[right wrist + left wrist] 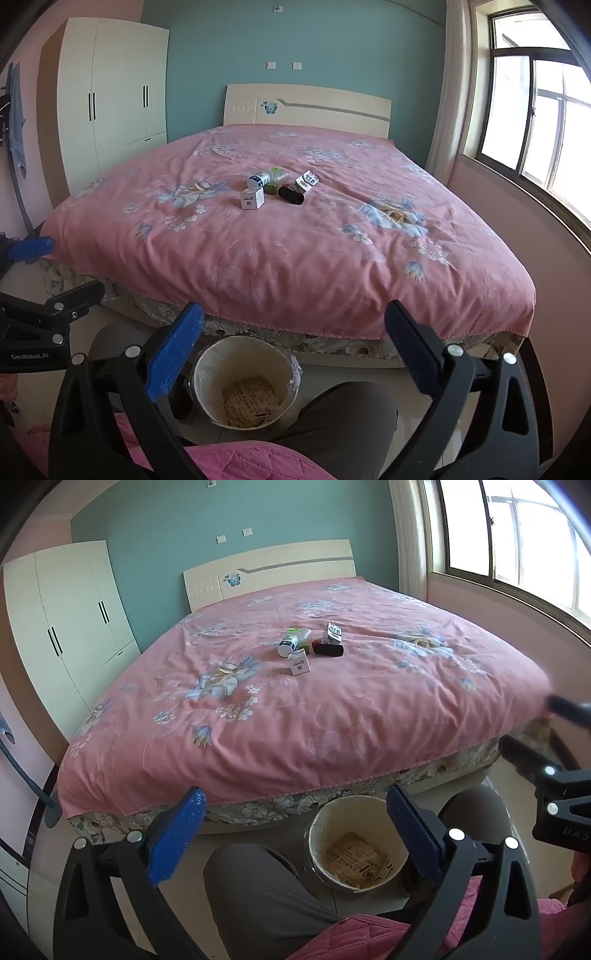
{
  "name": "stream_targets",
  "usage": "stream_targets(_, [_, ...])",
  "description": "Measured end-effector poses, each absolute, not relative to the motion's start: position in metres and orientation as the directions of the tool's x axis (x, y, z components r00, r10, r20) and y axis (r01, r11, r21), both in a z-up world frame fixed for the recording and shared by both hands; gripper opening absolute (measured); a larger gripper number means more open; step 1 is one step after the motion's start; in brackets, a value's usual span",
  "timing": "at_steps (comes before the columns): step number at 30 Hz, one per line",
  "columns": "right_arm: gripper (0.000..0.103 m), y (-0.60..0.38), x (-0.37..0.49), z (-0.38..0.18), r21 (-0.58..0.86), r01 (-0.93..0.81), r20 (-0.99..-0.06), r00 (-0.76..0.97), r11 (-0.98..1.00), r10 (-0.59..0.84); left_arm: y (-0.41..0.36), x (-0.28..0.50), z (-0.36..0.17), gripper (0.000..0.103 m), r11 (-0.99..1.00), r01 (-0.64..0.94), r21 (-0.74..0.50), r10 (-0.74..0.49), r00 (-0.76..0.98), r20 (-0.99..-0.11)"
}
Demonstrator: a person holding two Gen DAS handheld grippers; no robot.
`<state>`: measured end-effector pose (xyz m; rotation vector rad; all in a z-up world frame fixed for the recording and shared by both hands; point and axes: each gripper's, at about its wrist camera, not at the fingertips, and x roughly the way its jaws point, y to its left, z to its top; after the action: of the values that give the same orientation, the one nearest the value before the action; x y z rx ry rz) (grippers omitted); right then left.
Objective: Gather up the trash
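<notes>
Several pieces of trash lie together mid-bed on the pink floral cover (332, 716): a white bottle (288, 644) on its side, a small white box (299, 663), a black and red cylinder (328, 650) and a small milk carton (331, 634). The right wrist view shows the same white box (252, 198), bottle (259, 180), cylinder (291, 195) and carton (306, 181). A cream bin (356, 843) (245, 382) stands on the floor by the bed's foot, between the person's knees. My left gripper (295, 805) and right gripper (293, 317) hang open and empty over the bed's edge, far from the trash.
A white wardrobe (74, 627) stands left of the bed, a window (535, 129) on the right. The person's grey-trousered knees (258, 878) (340, 417) flank the bin, with pink quilted cloth (236, 461) below. The other gripper's body shows at each view's edge.
</notes>
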<state>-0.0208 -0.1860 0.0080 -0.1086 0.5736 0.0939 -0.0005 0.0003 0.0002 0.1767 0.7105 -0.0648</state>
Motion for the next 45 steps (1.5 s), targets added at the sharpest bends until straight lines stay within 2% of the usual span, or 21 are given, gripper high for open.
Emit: stream_targets(45, [0.096, -0.1871, -0.0207, 0.0088, -0.064, -0.118, -0.547, 0.835, 0.991, 0.064, -0.0025, 0.0001, 0.0033, 0.099, 0.980, 0.124, 0.158, 0.010, 0.756, -0.655])
